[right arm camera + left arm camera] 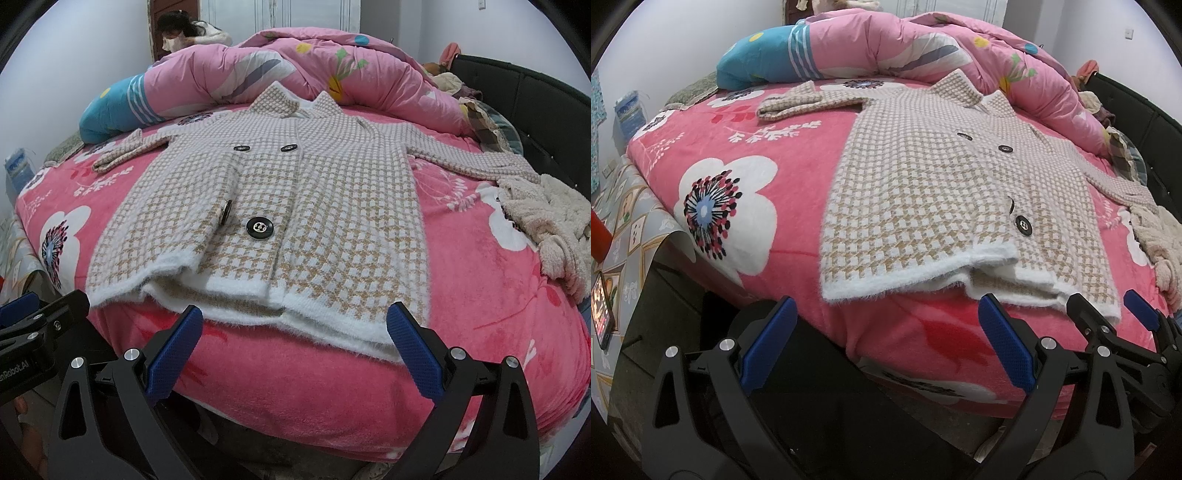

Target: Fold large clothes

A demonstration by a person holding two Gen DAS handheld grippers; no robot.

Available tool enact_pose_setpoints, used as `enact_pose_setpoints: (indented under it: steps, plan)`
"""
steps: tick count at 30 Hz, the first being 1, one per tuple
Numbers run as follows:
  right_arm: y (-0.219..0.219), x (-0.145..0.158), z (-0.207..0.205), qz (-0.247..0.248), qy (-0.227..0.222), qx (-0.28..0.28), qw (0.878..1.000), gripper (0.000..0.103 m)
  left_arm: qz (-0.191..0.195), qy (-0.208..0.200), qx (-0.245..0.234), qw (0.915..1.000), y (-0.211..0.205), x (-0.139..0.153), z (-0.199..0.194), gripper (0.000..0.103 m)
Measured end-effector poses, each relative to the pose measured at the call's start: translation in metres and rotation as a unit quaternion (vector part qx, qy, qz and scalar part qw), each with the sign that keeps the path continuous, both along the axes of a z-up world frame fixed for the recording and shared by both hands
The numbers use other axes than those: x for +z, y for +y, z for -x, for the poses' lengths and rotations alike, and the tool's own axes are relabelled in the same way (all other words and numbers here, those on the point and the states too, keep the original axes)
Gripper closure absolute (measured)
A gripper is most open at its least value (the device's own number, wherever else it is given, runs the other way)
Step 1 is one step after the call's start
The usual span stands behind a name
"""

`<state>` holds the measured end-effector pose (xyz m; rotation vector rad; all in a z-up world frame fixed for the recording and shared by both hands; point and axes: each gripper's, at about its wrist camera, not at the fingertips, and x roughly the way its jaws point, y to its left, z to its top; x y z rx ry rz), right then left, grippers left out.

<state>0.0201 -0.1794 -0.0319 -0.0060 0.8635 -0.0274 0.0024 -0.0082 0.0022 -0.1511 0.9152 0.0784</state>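
Lying flat and face up on the pink floral blanket (369, 387), the houndstooth knit cardigan (332, 206) occupies the middle of the bed, hem toward the near edge and collar toward the rolled pink duvet (258, 77) at the far side. Both sleeves extend sideways; one sleeve end lies beside a cream fleece garment (546, 221) near the black bed frame (535, 99). Four dark buttons show on the front, the largest button (260, 228) close to the white hem.

Left gripper (884, 350): held off the near bed edge, below the hem's corner, fingers spread wide, nothing between the blue pads (1004, 343). It touches no cloth.

Right gripper (291, 350): positioned just short of the hem, jaws wide apart and empty; the blue pads (413, 347) bracket the central hem section without visible contact. In the left wrist view, it appears at the right margin.

A phone (602, 310) lies on the patterned floor at left.
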Motion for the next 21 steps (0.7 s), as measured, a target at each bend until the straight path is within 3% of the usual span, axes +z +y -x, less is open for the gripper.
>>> enact_pose_setpoints:
  steps: [13,21]
  plan:
    - [-0.002,-0.007,-0.005,-0.002,0.004,-0.001,1.0,0.006,-0.008,0.004,0.005,0.9999,0.006,-0.01,0.0,0.008]
    - [-0.017,-0.001,-0.015,0.0,-0.021,-0.006,1.0,0.006,-0.024,0.003,0.017,0.9996,0.012,-0.018,-0.003,0.008]
